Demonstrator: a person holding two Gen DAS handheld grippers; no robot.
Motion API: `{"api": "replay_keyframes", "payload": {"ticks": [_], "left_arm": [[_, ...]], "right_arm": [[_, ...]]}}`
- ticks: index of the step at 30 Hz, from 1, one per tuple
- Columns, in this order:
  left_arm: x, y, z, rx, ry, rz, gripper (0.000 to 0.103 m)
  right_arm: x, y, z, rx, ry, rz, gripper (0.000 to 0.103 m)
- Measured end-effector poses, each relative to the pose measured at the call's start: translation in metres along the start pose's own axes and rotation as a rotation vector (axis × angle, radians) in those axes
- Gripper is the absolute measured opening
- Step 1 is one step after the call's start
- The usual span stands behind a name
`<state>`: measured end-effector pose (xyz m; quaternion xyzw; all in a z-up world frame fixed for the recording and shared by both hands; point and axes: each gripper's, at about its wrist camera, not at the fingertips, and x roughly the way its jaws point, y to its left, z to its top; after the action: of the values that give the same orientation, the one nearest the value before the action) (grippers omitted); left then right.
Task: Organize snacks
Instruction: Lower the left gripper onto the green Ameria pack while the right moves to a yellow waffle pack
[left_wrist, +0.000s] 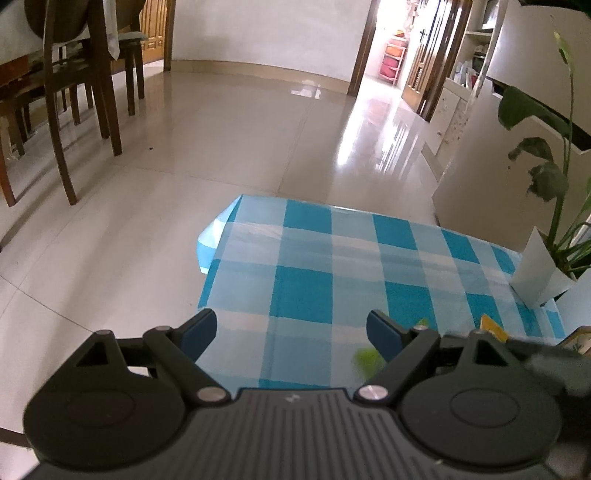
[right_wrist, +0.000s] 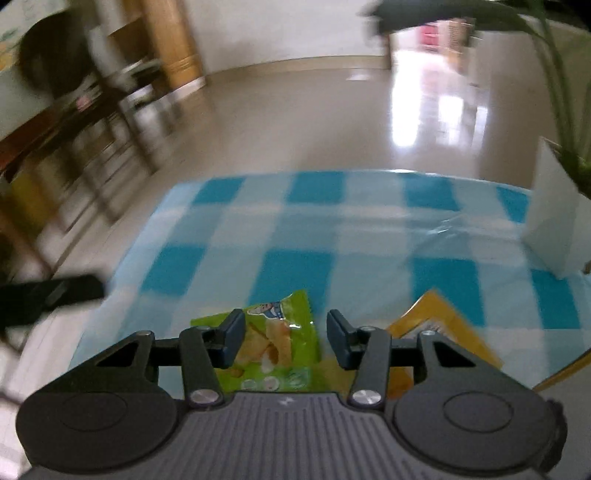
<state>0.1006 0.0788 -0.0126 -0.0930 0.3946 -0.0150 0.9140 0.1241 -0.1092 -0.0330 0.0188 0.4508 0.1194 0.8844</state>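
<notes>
A green snack packet (right_wrist: 280, 343) lies flat on the blue-and-white checked tablecloth (right_wrist: 332, 236), with a yellow snack packet (right_wrist: 436, 325) just to its right. My right gripper (right_wrist: 286, 341) is open and hovers over the green packet, its fingers either side of it, holding nothing. My left gripper (left_wrist: 291, 334) is open and empty above the cloth's (left_wrist: 332, 266) near-left part. In the left wrist view a blurred green scrap (left_wrist: 365, 360) and a yellow corner (left_wrist: 493, 326) show beside the right finger.
A white planter (right_wrist: 554, 218) with a green plant stands at the table's right side; it also shows in the left wrist view (left_wrist: 535, 269). Dark wooden chairs (left_wrist: 74, 92) and glossy tiled floor (left_wrist: 240, 129) lie beyond the table's left and far edges.
</notes>
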Motion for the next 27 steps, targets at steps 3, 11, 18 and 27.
{"api": "replay_keyframes", "payload": {"ticks": [3,11,18,27], "left_arm": [[-0.001,0.0,-0.001,0.01,0.004,-0.011,0.088],[-0.006,0.0,-0.002,0.035,0.015,-0.048,0.088],[0.005,-0.009,-0.015,0.116,0.1,-0.098,0.087],[0.018,-0.032,-0.032,0.221,0.126,-0.152,0.087]], "right_arm": [[-0.015,0.016,-0.017,-0.059,0.059,0.081,0.055],[-0.076,0.019,-0.038,-0.095,0.062,0.152,0.057],[-0.087,-0.019,-0.035,0.095,-0.049,-0.088,0.073],[-0.067,-0.041,-0.021,0.315,-0.091,-0.138,0.073]]}}
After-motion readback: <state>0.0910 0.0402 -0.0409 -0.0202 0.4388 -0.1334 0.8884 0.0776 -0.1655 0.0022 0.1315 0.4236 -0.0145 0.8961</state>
